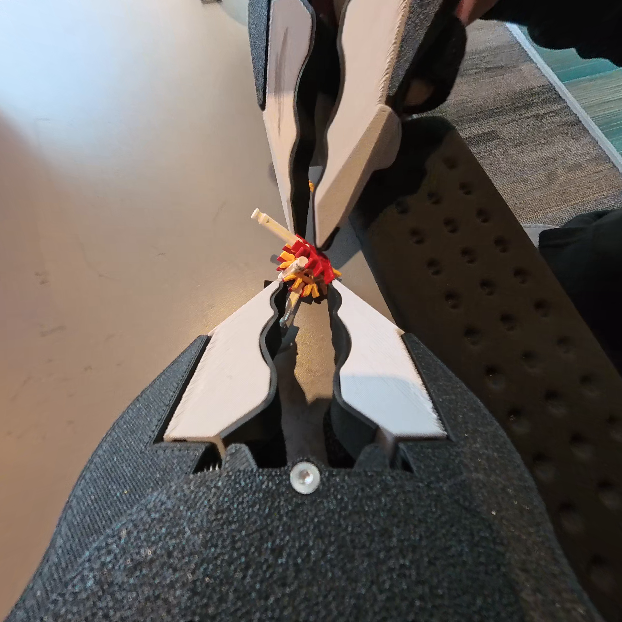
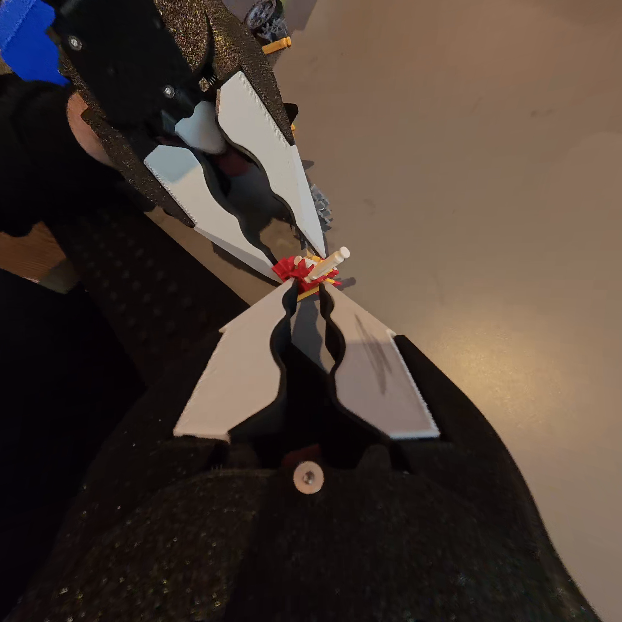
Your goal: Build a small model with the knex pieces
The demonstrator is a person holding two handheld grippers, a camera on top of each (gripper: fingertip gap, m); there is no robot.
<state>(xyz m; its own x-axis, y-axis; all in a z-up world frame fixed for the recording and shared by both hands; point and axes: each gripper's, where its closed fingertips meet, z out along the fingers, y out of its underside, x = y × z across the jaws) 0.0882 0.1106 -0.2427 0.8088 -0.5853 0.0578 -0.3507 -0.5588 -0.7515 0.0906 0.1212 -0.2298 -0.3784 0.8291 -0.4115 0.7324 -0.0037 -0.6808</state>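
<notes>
A small cluster of red and orange toothed gears [image 1: 304, 271] with white axle pins [image 1: 269, 222] through it hangs above the beige table [image 1: 117, 202]. My left gripper [image 1: 305, 286] comes from below in its own view and is shut on the cluster's lower side. My right gripper [image 1: 309, 240] comes in from above with its tips pinched on the red gear. In the right wrist view the right gripper [image 2: 306, 286] is shut on the gear cluster [image 2: 303, 274]. A white pin [image 2: 330, 264] sticks out to the right, and the left gripper [image 2: 299, 266] meets it from the upper left.
A black perforated panel [image 1: 488, 303] lies along the table's right edge, with grey carpet [image 1: 538, 134] beyond. Grey gears [image 2: 321, 205] lie on the table behind the left gripper. A dark pile of parts [image 2: 266, 16] and an orange piece [image 2: 277, 45] sit farther back. Both grippers' tips are close together, under 4 cm apart.
</notes>
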